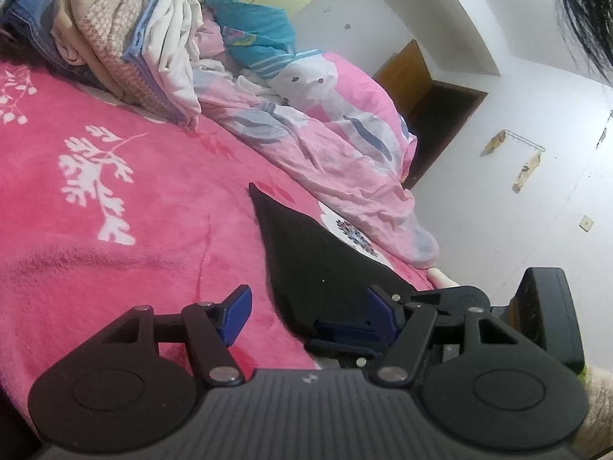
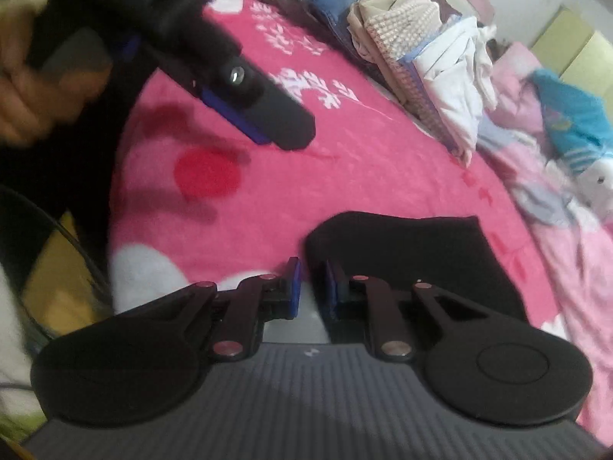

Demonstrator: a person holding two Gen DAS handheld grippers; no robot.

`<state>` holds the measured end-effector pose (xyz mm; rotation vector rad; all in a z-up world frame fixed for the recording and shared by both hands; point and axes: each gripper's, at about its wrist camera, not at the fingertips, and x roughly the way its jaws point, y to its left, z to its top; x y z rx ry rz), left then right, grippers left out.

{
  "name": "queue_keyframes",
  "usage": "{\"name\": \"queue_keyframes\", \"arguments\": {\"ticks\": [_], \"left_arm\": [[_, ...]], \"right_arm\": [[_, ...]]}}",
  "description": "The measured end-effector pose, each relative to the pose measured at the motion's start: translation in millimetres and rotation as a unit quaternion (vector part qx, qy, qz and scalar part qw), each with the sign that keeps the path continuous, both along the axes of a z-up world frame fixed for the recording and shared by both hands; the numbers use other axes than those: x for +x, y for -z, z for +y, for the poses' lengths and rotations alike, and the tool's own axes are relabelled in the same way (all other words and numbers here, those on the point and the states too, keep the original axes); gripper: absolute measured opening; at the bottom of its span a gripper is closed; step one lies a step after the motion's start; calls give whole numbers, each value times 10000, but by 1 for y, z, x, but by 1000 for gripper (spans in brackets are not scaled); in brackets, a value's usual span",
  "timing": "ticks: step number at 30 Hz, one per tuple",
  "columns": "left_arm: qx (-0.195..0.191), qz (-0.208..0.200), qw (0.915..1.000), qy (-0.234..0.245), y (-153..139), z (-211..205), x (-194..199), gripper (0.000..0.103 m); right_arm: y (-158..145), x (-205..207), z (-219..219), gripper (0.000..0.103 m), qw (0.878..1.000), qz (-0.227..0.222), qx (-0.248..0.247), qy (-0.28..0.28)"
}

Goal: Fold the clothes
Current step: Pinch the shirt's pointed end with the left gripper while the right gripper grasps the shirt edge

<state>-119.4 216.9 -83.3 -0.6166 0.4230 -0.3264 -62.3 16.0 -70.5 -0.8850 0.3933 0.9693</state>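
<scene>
A black garment (image 1: 306, 253) (image 2: 406, 257) lies flat on the pink blanket (image 1: 126, 230) (image 2: 345, 176). My left gripper (image 1: 308, 308) hovers open over the garment's near part, with its blue pads wide apart and nothing pinched. In the right wrist view one finger (image 2: 276, 122) of it shows blurred at the upper left, held by a hand (image 2: 23, 92). My right gripper (image 2: 312, 287) sits at the garment's near edge with only a narrow gap between its pads. Pale blanket shows through the gap. Its body (image 1: 544, 314) shows at the right of the left wrist view.
A row of folded clothes (image 1: 126, 38) (image 2: 421, 57) stands along the far side of the bed. A crumpled pink quilt (image 1: 325, 134) (image 2: 555, 211) and a teal cloth (image 1: 260, 38) lie beyond the garment. A white wall and a dark doorway (image 1: 440, 122) are behind.
</scene>
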Motion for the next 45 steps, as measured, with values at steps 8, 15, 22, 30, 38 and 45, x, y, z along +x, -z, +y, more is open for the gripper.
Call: {"name": "queue_keyframes", "arguments": {"ticks": [8, 15, 22, 30, 38, 45], "left_arm": [[3, 45, 9996, 267, 1, -10, 17, 65], [241, -54, 9981, 573, -4, -30, 44, 58], [-53, 170, 9966, 801, -2, -33, 75, 35], [-39, 365, 9941, 1020, 1, -38, 90, 17], [-552, 499, 9918, 1039, 7, -27, 93, 0], [-1080, 657, 9883, 850, 16, -6, 95, 0]], "right_arm": [[-20, 76, -70, 1, 9047, 2821, 2811, 1516], [18, 111, -118, 1, 7635, 4515, 4122, 2082], [28, 104, -118, 2, 7688, 4471, 4176, 1862], [25, 98, -115, 4, 8103, 3989, 4020, 1506], [29, 96, -117, 4, 8199, 3808, 4017, 1464], [30, 95, -116, 4, 8249, 3725, 4005, 1424]]}}
